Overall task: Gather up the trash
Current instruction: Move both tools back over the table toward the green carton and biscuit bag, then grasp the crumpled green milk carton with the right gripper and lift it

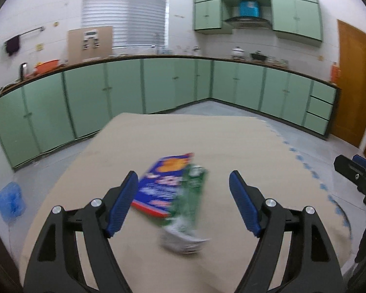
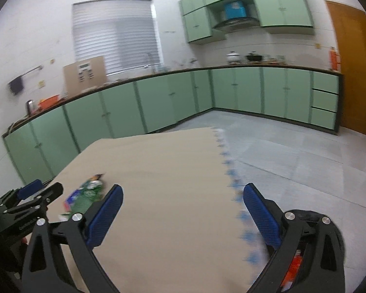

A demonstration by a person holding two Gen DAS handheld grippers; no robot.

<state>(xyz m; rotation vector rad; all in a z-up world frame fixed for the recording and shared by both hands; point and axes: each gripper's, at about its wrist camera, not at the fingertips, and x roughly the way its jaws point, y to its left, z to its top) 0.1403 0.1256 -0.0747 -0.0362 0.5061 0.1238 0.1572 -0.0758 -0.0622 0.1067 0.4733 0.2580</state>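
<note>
A small pile of trash lies on the tan tablecloth [image 1: 244, 146]: a blue and red snack packet [image 1: 158, 188], a crushed green can or wrapper [image 1: 195, 185] over it, and a crumpled grey-white piece [image 1: 183, 239] nearest me. All are blurred. My left gripper [image 1: 183, 178] is open, fingers on either side above the pile, holding nothing. My right gripper [image 2: 183, 193] is open and empty over bare cloth, right of the pile [image 2: 87, 193]. The right gripper also shows at the right edge of the left wrist view [image 1: 356, 171], and the left gripper shows in the right wrist view [image 2: 34, 193].
The table's right edge has a blue patterned fringe [image 2: 234, 185] with grey floor [image 2: 292, 151] beyond. Green cabinets [image 1: 124, 85] line the far walls. A blue bag [image 1: 9, 202] sits on the floor at left. A wooden door [image 1: 353, 83] stands at right.
</note>
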